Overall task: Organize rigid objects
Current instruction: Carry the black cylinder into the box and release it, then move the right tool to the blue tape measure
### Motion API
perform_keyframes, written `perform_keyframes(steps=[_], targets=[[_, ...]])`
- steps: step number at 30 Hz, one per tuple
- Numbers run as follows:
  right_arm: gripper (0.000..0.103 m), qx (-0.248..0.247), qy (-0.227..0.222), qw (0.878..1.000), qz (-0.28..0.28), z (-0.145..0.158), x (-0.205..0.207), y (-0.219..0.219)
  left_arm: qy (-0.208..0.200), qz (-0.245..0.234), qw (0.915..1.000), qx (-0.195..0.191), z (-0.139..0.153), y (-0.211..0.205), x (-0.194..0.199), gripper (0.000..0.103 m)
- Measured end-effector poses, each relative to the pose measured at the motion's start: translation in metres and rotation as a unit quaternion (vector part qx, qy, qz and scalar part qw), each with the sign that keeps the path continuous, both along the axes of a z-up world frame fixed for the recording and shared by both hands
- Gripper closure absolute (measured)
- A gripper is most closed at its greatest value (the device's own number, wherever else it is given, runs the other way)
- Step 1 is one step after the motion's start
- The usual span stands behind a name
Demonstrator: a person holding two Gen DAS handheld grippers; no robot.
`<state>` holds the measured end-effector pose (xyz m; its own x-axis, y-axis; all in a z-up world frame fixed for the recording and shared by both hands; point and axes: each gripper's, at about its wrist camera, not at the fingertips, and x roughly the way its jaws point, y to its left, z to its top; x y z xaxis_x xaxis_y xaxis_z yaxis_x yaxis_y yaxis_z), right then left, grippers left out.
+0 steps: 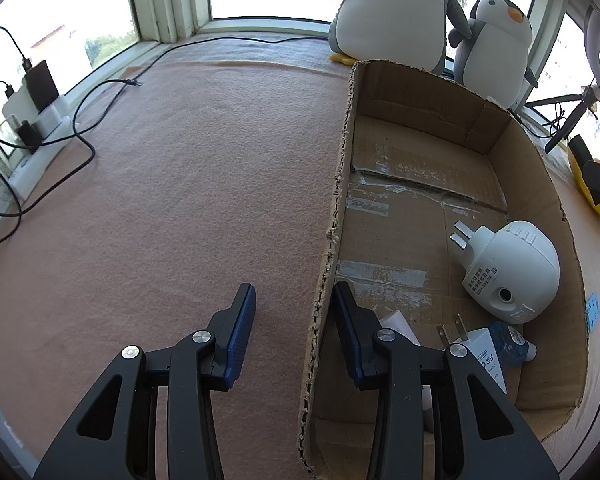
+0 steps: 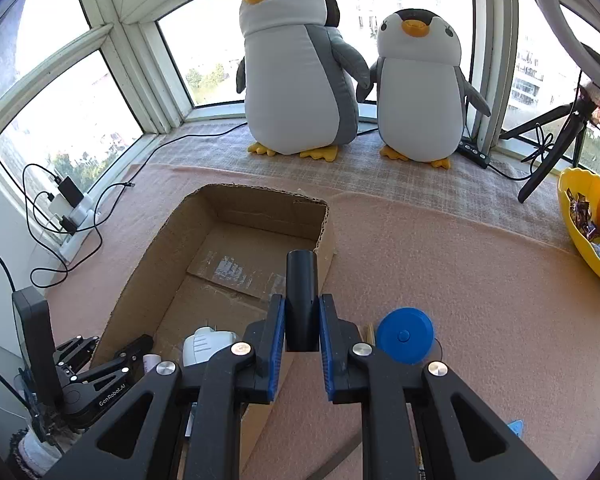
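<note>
Two penguins (image 2: 300,68) stand behind the box (image 1: 540,184), which holds plugs (image 1: 508,268). Right gripper (image 2: 302,320) clamps a black tube (image 2: 301,292); left gripper (image 1: 294,300) pinches the box's wall.

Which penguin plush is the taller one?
The left penguin, with the grey side panel; its head rises well above the smaller right penguin beside it at the window.

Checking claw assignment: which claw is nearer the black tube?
Right. The right claw is shut on the black tube; the left claw straddles the box wall, away from the tube.
</note>
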<state>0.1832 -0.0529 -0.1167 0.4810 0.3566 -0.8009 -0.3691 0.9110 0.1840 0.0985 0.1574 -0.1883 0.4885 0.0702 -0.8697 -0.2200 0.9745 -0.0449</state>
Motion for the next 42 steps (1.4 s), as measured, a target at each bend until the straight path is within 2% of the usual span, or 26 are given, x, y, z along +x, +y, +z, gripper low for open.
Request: perform_keyframes(steps=[7, 19, 20, 21, 23, 35, 42], targets=[[0.088, -0.005, 0.005, 1.0, 0.023, -0.008, -0.005, 0.026, 0.0, 0.0, 1.0, 0.0, 0.0, 0.001, -0.001, 0.065], [0.088, -0.022, 0.007, 0.999, 0.039, -0.015, -0.007, 0.045, -0.001, 0.0, 1.0, -0.002, 0.0, 0.001, -0.001, 0.065], [0.082, -0.021, 0.009, 0.999, 0.04, -0.015, -0.007, 0.045, -0.001, 0.0, 1.0, -0.001, 0.0, 0.001, -0.001, 0.065], [0.067, -0.018, 0.012, 0.999, 0.04, -0.015, -0.007, 0.044, -0.001, 0.0, 1.0, -0.002, 0.0, 0.001, -0.001, 0.065], [0.047, -0.016, 0.004, 0.999, 0.034, -0.013, -0.008, 0.042, -0.001, 0.0, 1.0, -0.001, 0.0, 0.001, -0.001, 0.065], [0.046, -0.007, -0.005, 0.999, 0.035, -0.004, -0.012, 0.032, -0.002, 0.0, 1.0, -0.003, -0.002, 0.002, -0.001, 0.065], [0.046, 0.023, 0.003, 1.0, -0.002, 0.001, -0.007, -0.016, -0.002, -0.001, 1.0, -0.003, -0.002, 0.002, -0.001, 0.065]])
